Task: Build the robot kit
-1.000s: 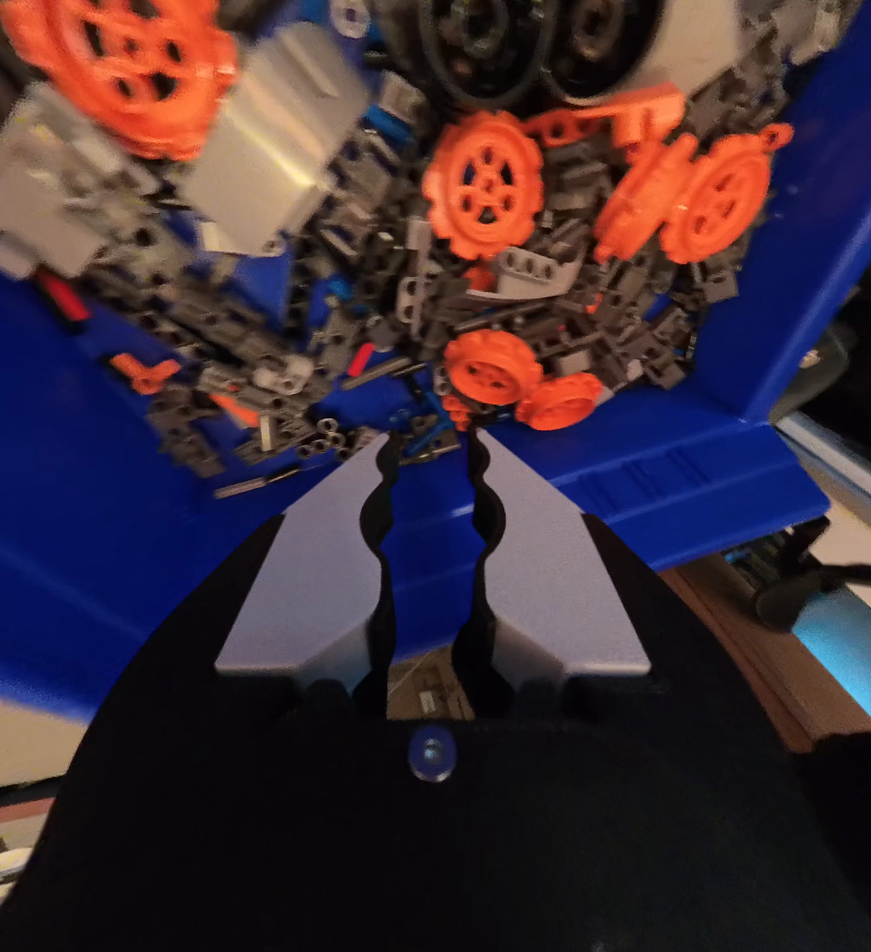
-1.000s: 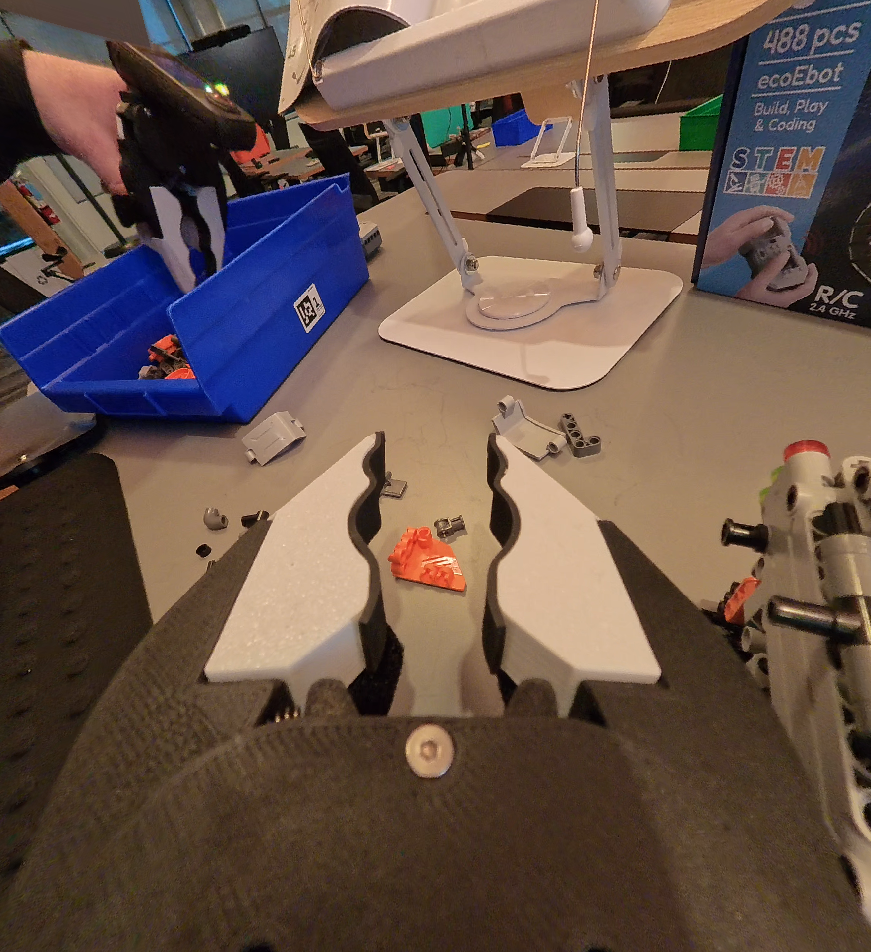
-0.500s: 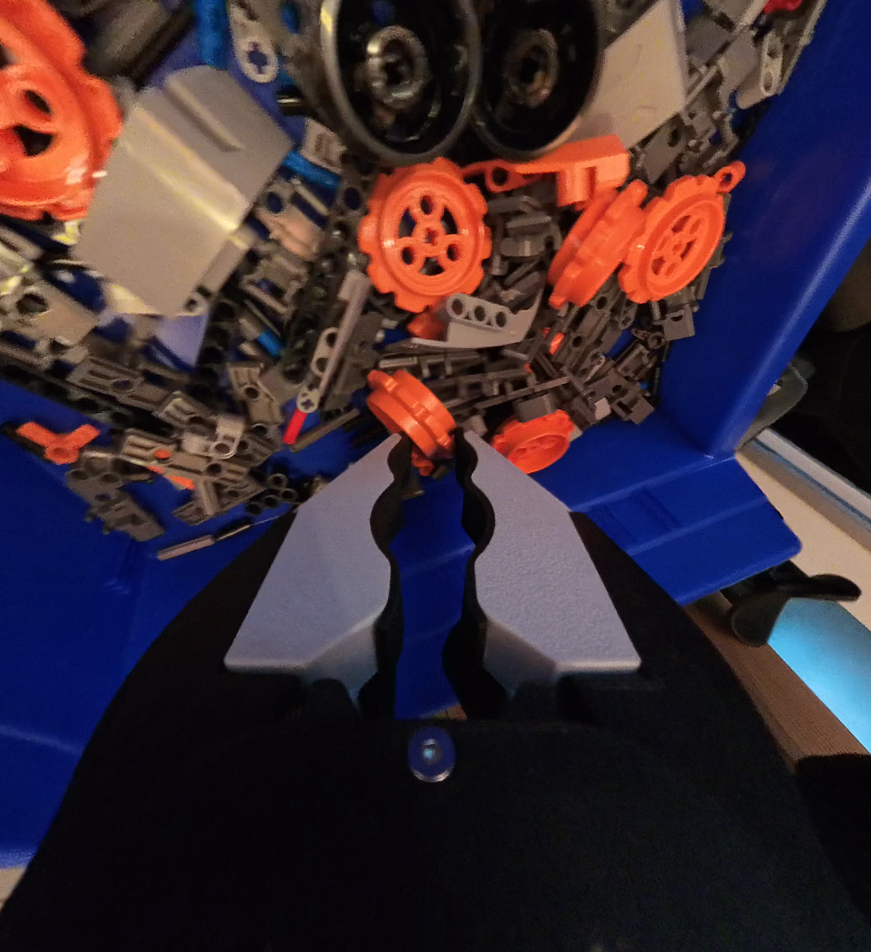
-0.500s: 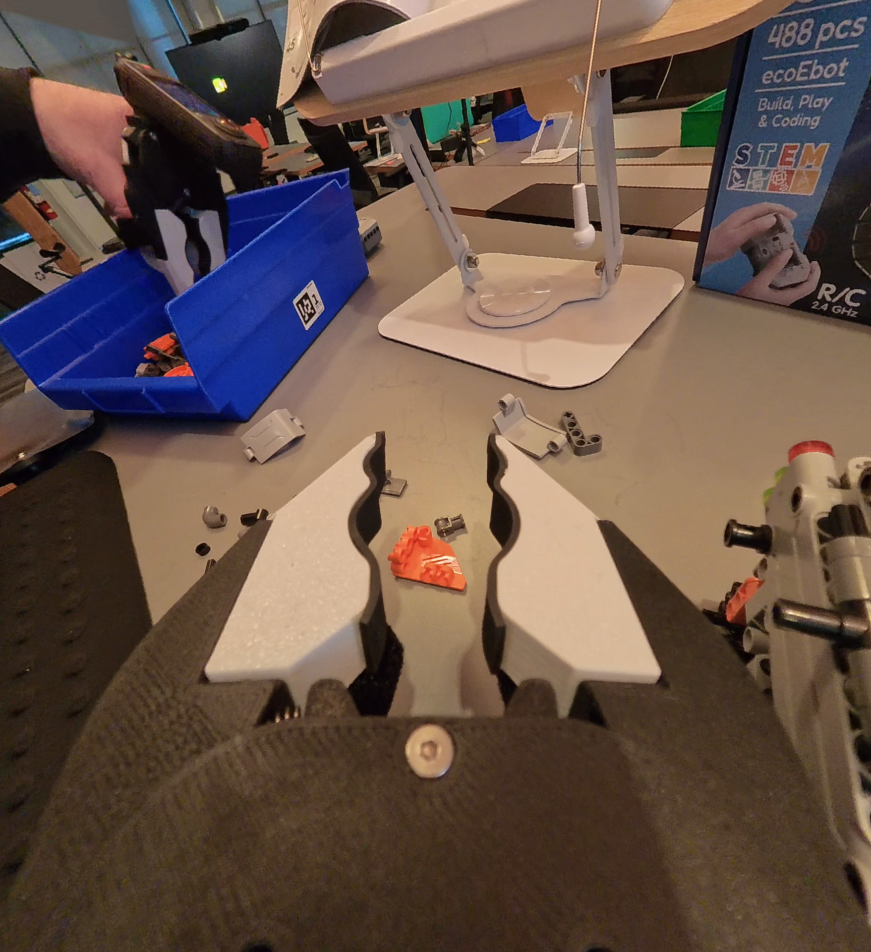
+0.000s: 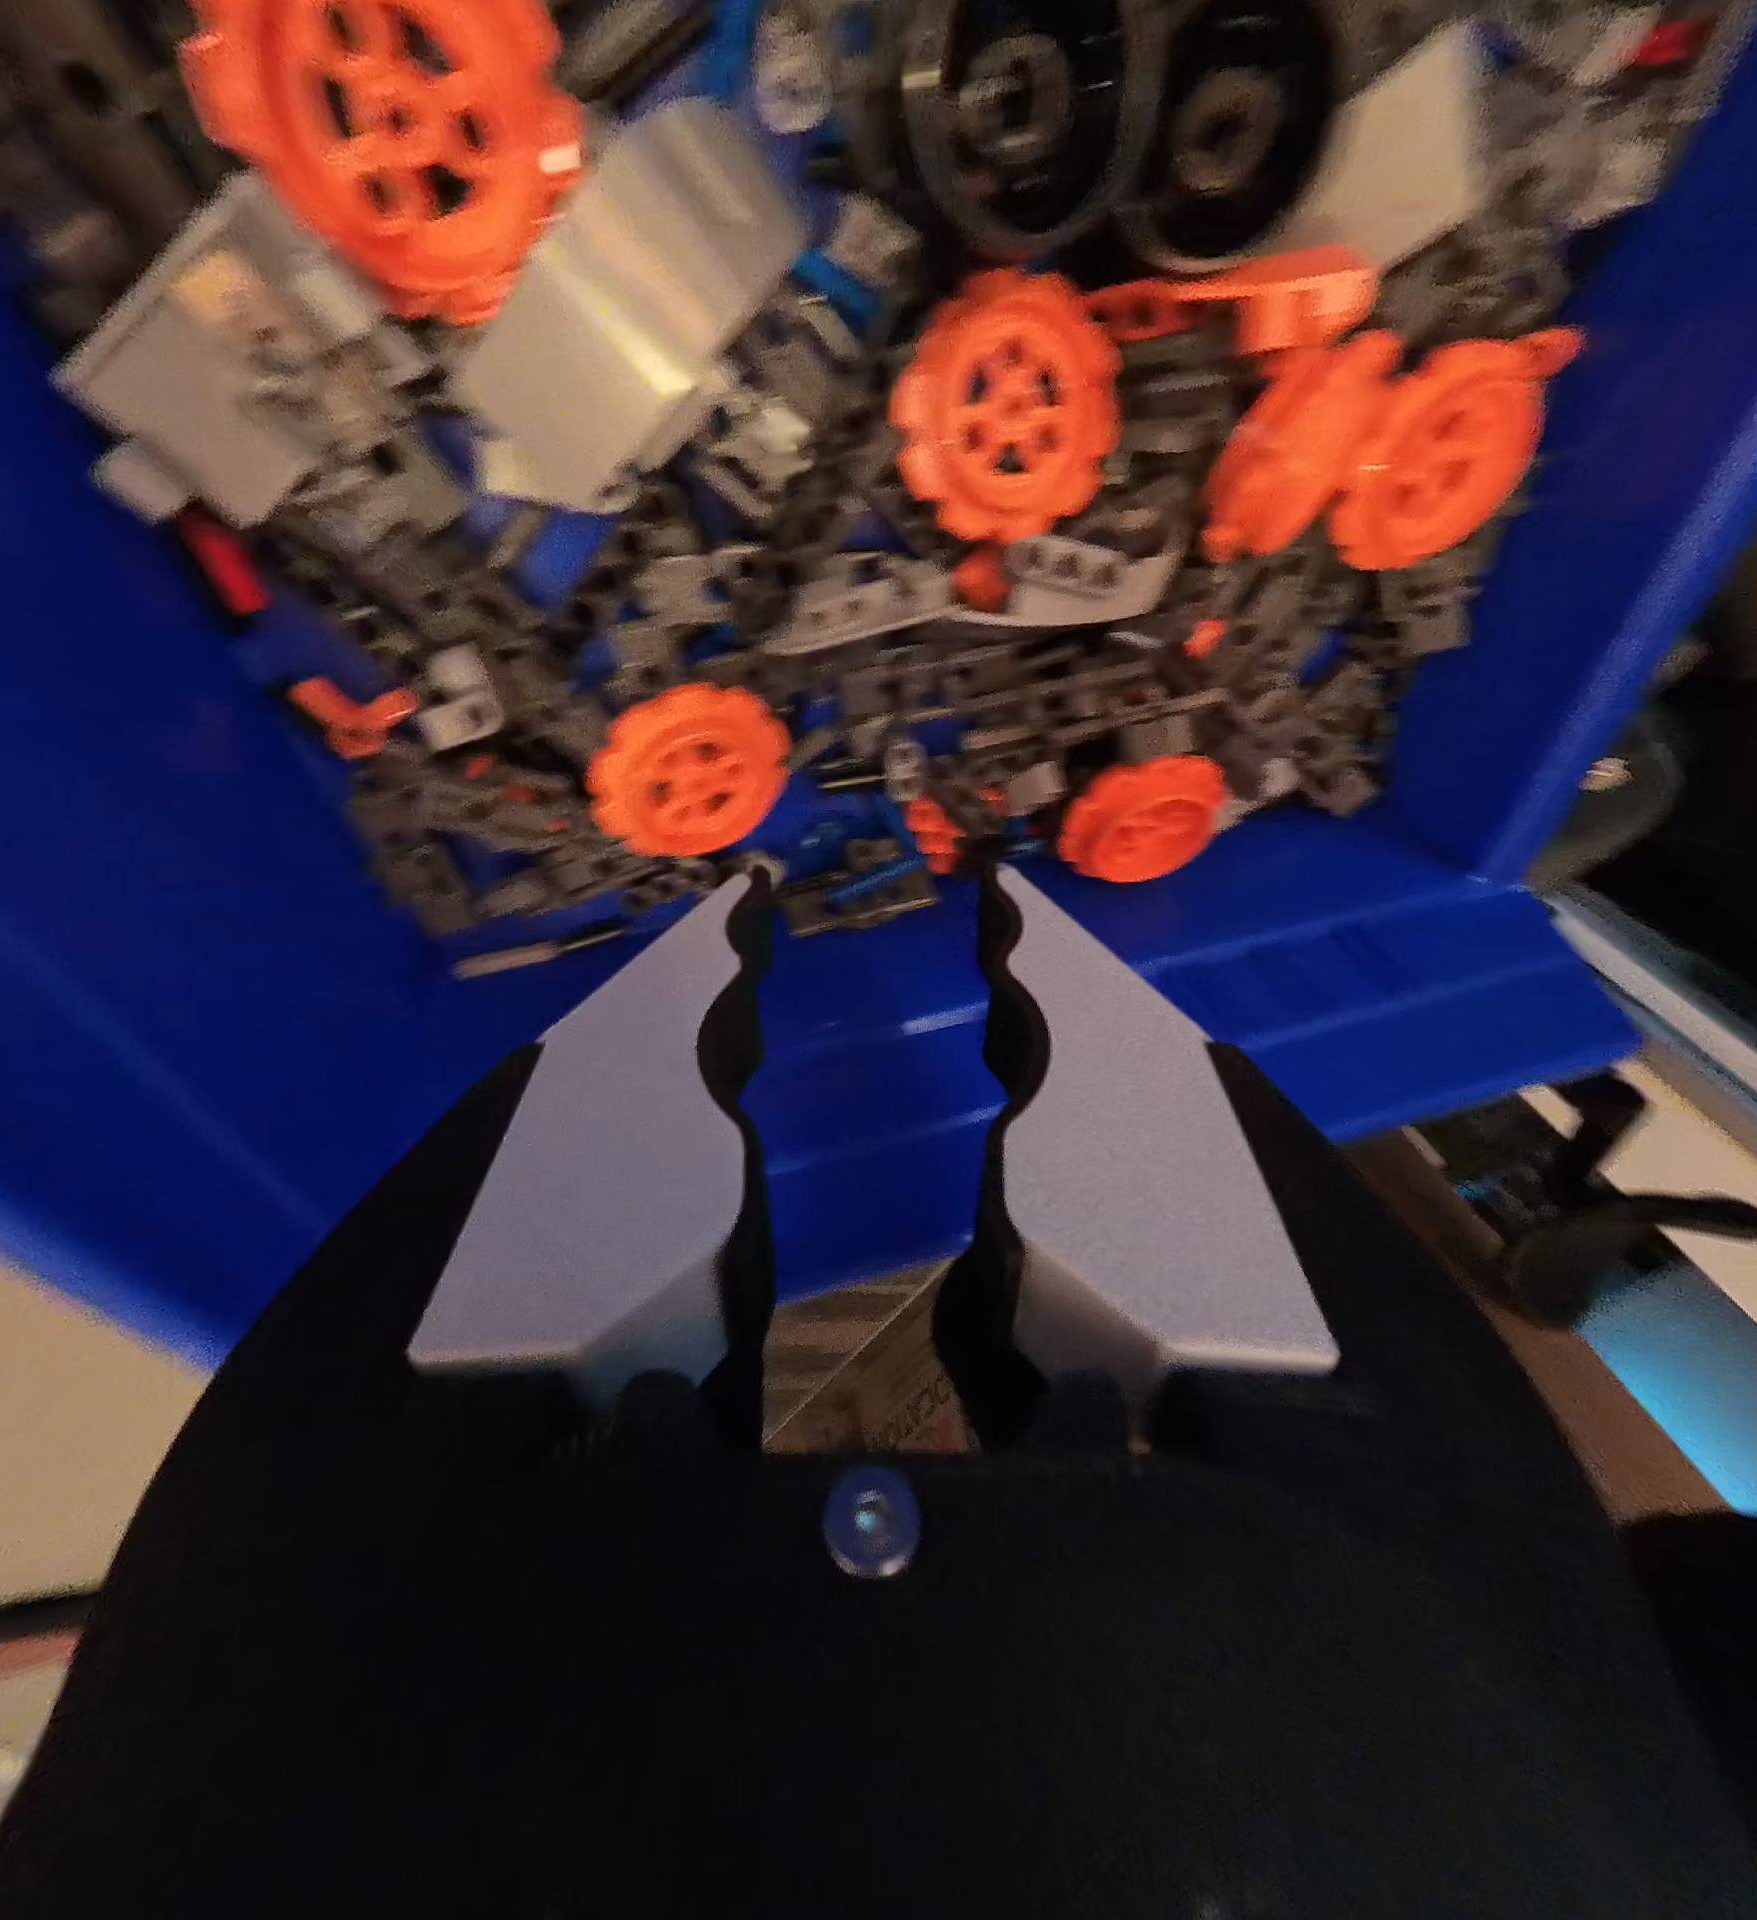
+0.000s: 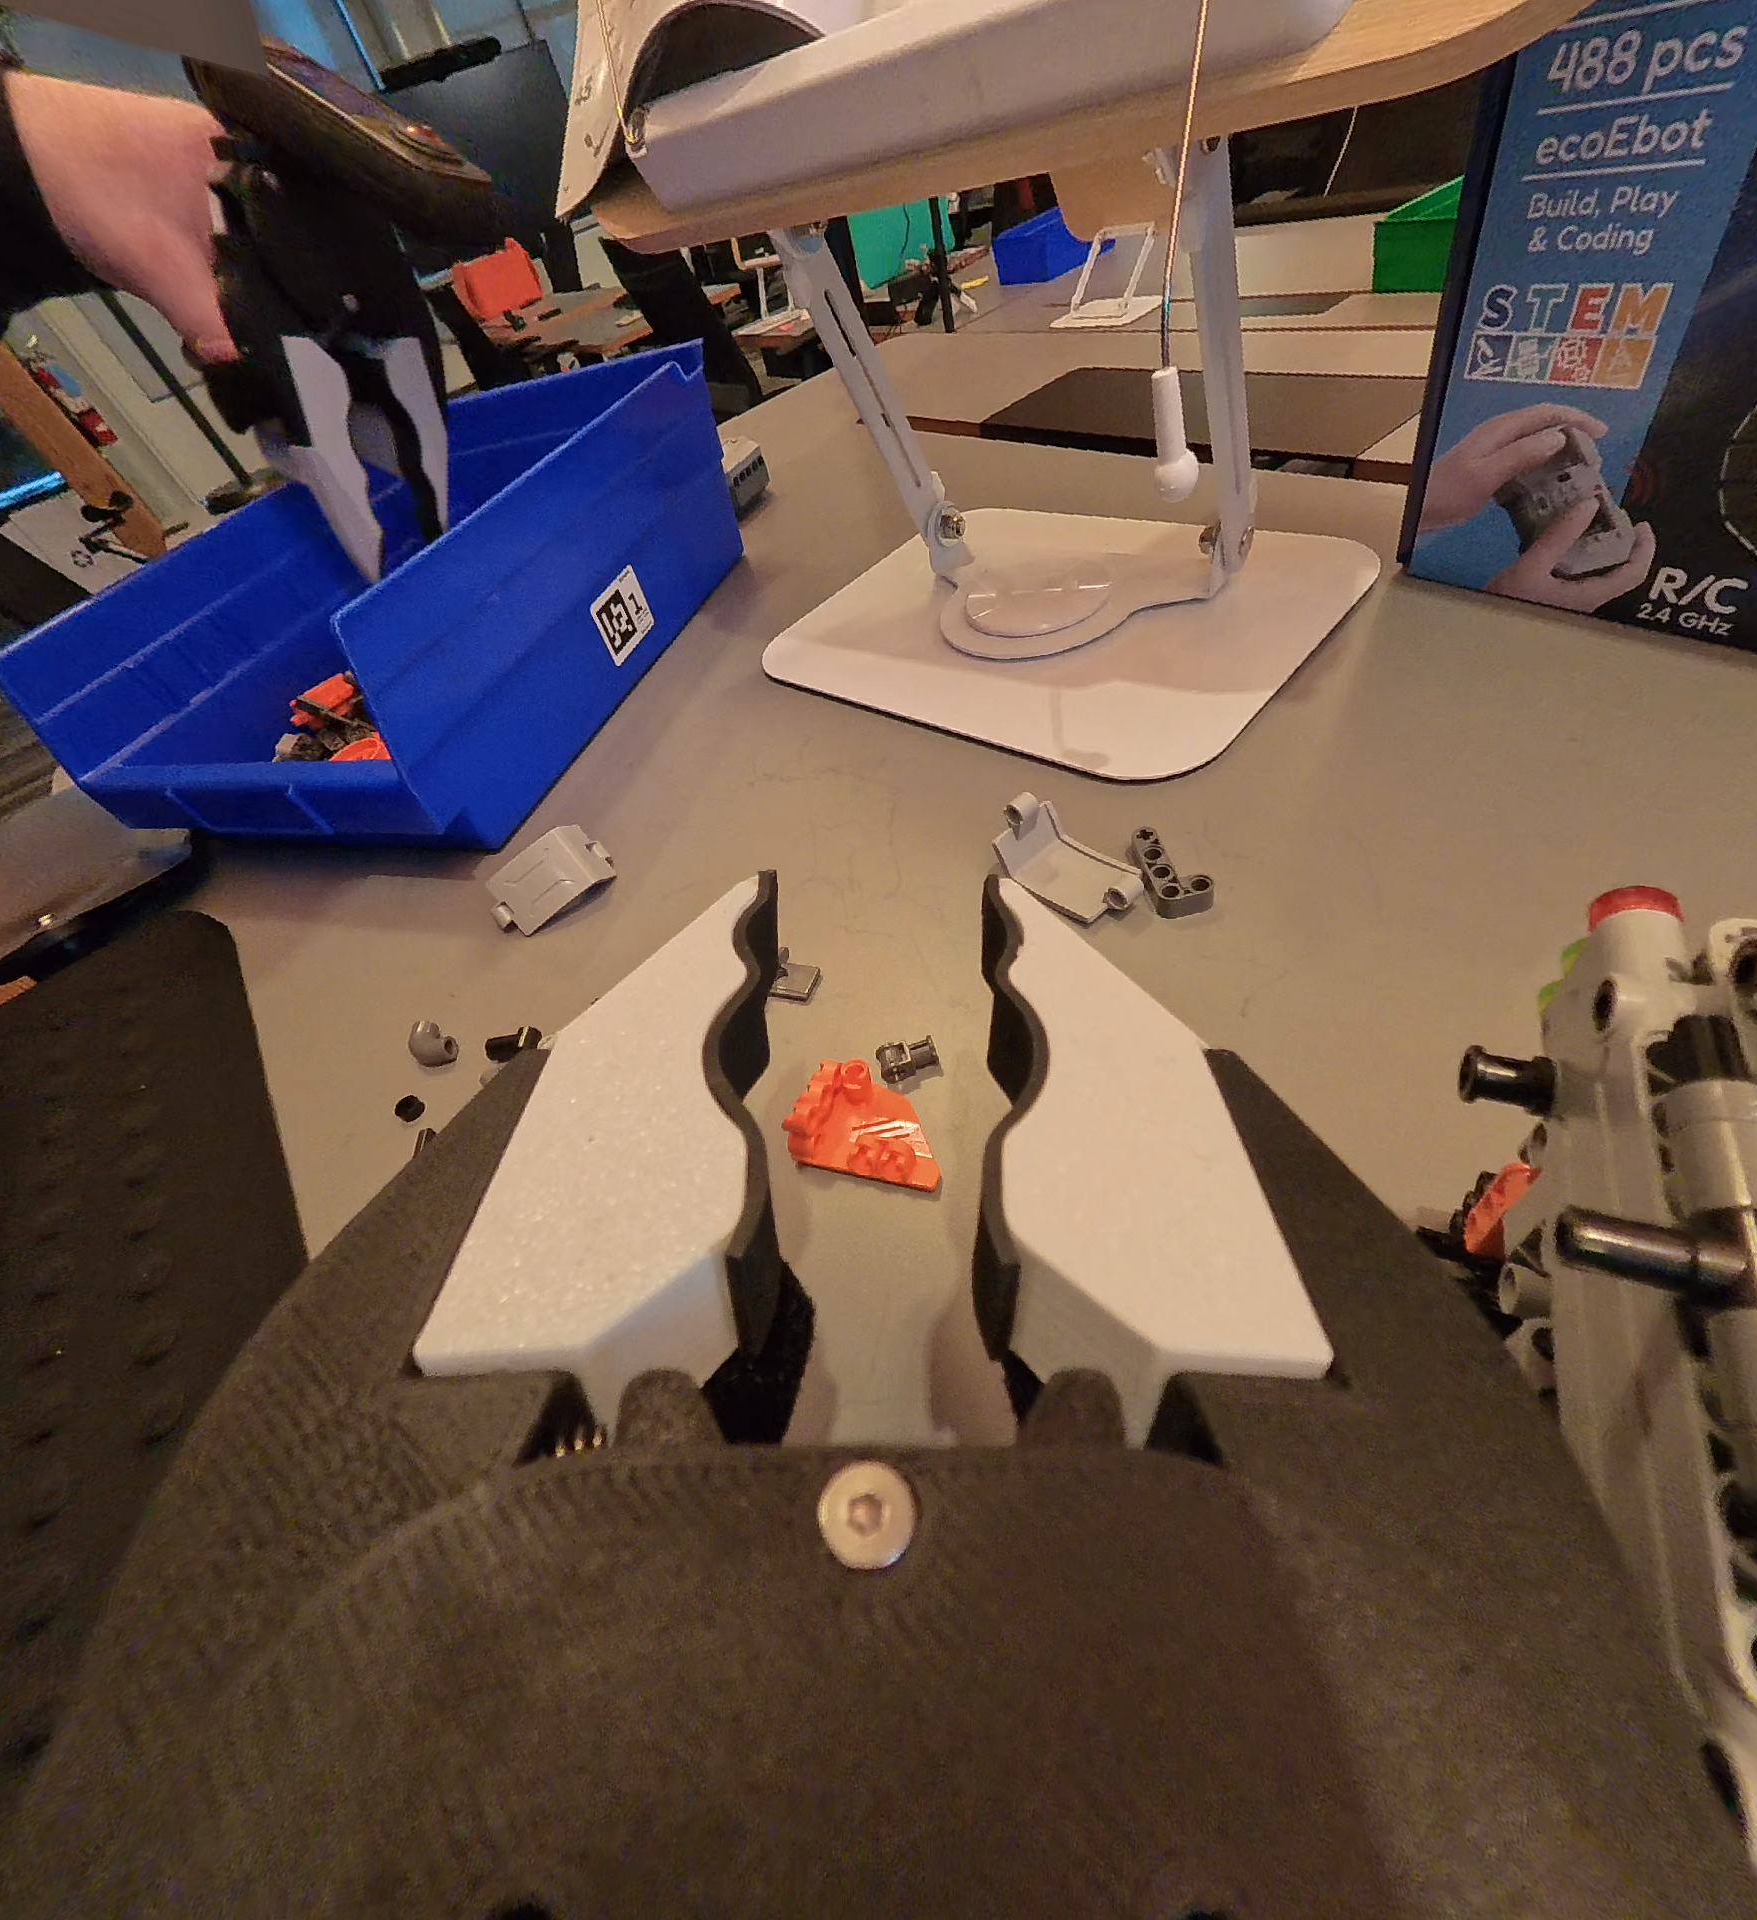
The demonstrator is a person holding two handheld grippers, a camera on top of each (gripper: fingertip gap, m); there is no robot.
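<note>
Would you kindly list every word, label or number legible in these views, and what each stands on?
I will not quote writing; these things bear it:
Blue product box: large printed lettering, legible.
White sticker on the blue bin: square code mark, legible.
Booklet on the white stand: edge print, too small.
Cardboard below the bin, left wrist view: blurred.

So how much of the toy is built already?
One grey model stands part-built at the right edge. Nothing is in hand: the left gripper hangs open over the blue bin, and the right gripper is open above an orange piece on the table. Left over: the bin's pile of orange wheels and dark beams, plus a loose grey panel on the table.
</note>
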